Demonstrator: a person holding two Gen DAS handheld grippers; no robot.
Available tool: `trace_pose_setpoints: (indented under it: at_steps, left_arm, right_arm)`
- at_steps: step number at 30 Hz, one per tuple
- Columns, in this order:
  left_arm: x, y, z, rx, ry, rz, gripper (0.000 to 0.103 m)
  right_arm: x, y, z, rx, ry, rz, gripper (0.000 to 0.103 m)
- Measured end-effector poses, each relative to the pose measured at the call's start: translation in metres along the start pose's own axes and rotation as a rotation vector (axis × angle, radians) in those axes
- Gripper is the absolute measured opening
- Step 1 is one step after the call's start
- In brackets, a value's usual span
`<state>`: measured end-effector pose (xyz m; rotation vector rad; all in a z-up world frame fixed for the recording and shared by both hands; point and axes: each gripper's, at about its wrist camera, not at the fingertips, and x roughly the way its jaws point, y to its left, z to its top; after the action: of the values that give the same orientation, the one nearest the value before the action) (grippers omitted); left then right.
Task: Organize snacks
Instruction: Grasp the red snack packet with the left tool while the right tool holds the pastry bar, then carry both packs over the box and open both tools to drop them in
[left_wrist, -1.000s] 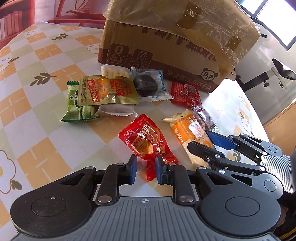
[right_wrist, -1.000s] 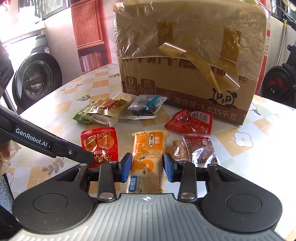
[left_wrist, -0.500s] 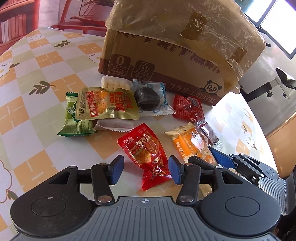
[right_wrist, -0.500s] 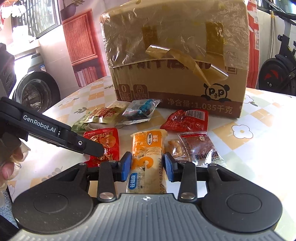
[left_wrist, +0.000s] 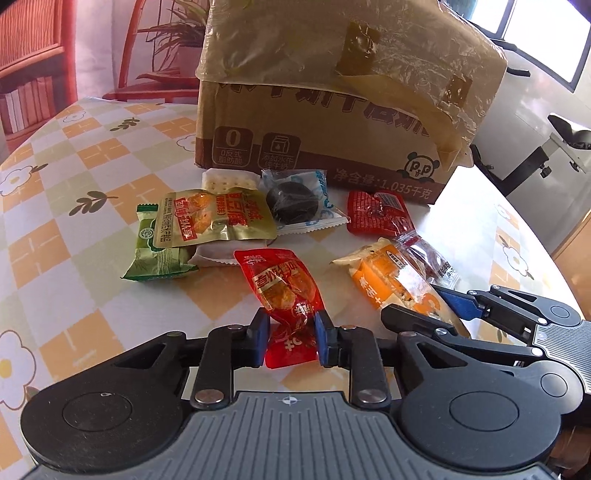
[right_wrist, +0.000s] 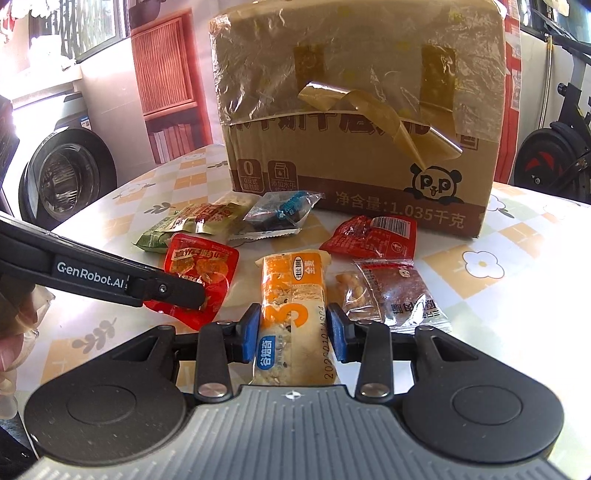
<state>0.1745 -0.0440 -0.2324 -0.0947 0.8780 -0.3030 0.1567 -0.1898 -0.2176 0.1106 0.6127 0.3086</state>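
While both packs lie near the tabletop's front edge, the left gripper (left_wrist: 290, 338) fingers pinch the red snack pack (left_wrist: 286, 295) and the right gripper (right_wrist: 291, 338) fingers squeeze the orange snack bar (right_wrist: 295, 314). Both look light, crinkly and slippery; hold their ends gently.

My own housing hides the near end of the orange snack bar (right_wrist: 293, 314); the cardboard box (left_wrist: 332, 110) top is cut off.
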Motion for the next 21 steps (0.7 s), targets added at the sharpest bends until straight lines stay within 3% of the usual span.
trace_pose_setpoints:
  at_steps: [8, 12, 21]
  left_arm:
    - [-0.009, -0.001, -0.008, 0.008, -0.026, -0.004, 0.022]
    - [-0.013, -0.009, -0.008, 0.059, -0.042, 0.013, 0.019]
    - [-0.014, -0.004, -0.008, 0.030, -0.044, 0.010, 0.019]
  right_arm:
    - [0.000, -0.001, 0.000, 0.004, -0.001, 0.005, 0.040]
    - [0.001, -0.001, 0.000, 0.007, -0.001, 0.008, 0.040]
    - [0.000, -0.001, -0.002, 0.007, -0.002, 0.014, 0.040]
